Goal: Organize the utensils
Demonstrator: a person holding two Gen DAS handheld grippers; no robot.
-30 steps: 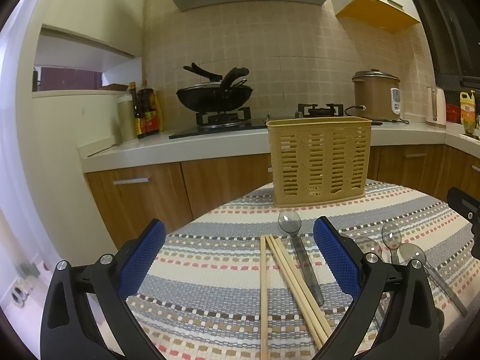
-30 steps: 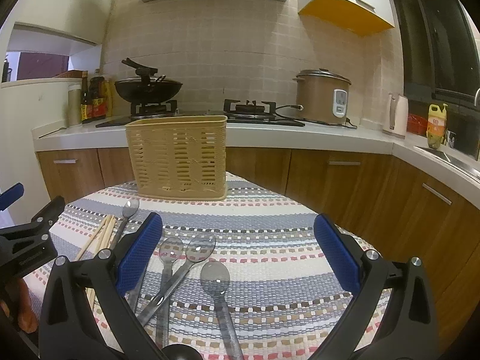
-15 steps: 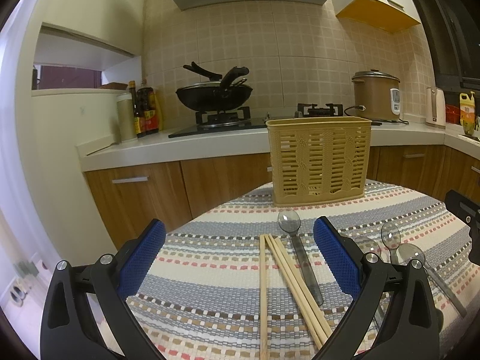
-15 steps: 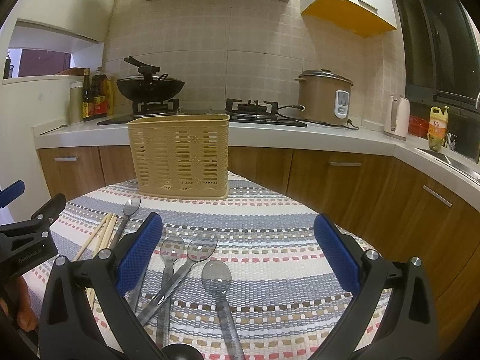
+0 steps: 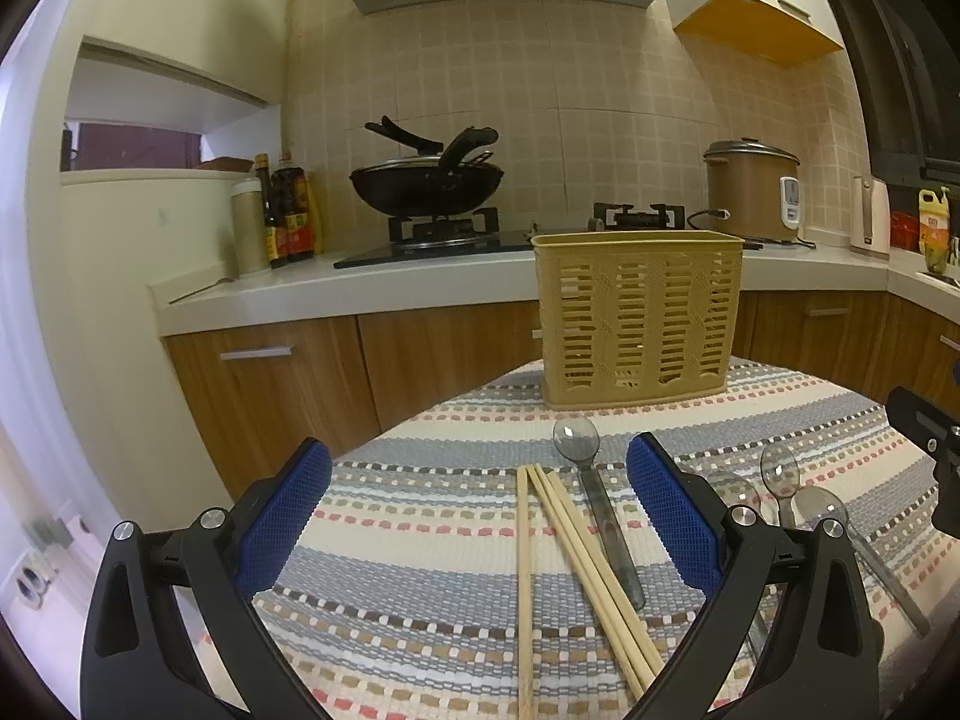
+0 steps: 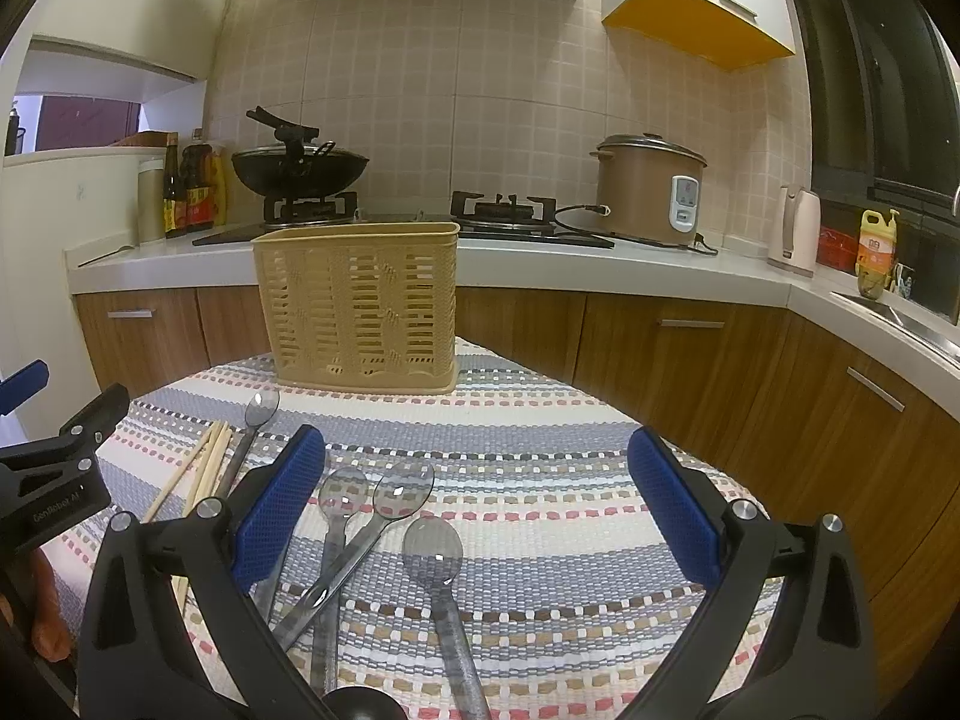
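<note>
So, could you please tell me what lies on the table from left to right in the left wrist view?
Chopsticks → lone spoon → cluster of spoons.

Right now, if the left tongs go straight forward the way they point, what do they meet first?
Probably the chopsticks and the clear spoon beside them: they lie on the striped cloth between the open left tongs. The yellow basket stands further on. Depth is hard to judge here.
</note>
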